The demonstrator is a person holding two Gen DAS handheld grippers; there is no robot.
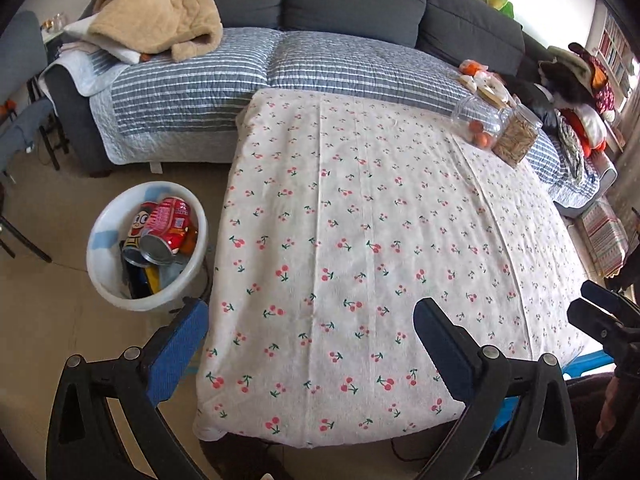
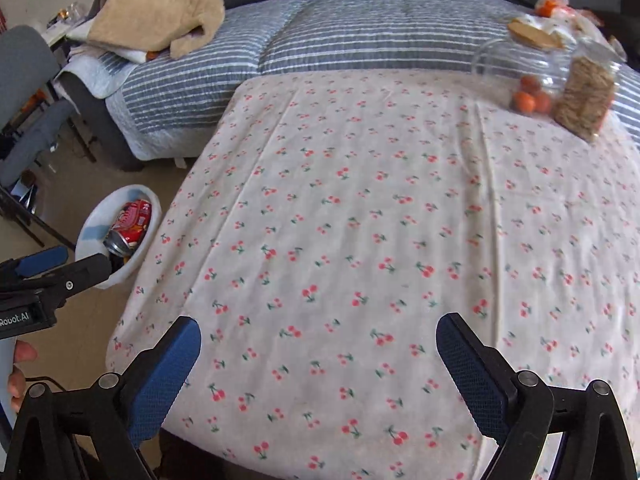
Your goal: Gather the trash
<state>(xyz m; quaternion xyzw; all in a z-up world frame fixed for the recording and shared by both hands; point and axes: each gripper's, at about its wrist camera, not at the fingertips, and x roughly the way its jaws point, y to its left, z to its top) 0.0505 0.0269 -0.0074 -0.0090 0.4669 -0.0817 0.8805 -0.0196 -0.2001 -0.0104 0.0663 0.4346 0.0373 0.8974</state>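
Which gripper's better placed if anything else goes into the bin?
Left, probably. The bin sits on the floor just ahead of the left gripper, beside the table. The right gripper hangs over the tablecloth, farther off. Both are open, empty.

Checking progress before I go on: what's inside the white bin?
The white bin holds two red cans lying together, a dark wrapper and a yellow wrapper under them. The bin's bottom is covered.

Red cans (image 1: 168, 228) and wrappers heaped in white bin (image 1: 100, 240) on floor beside table.
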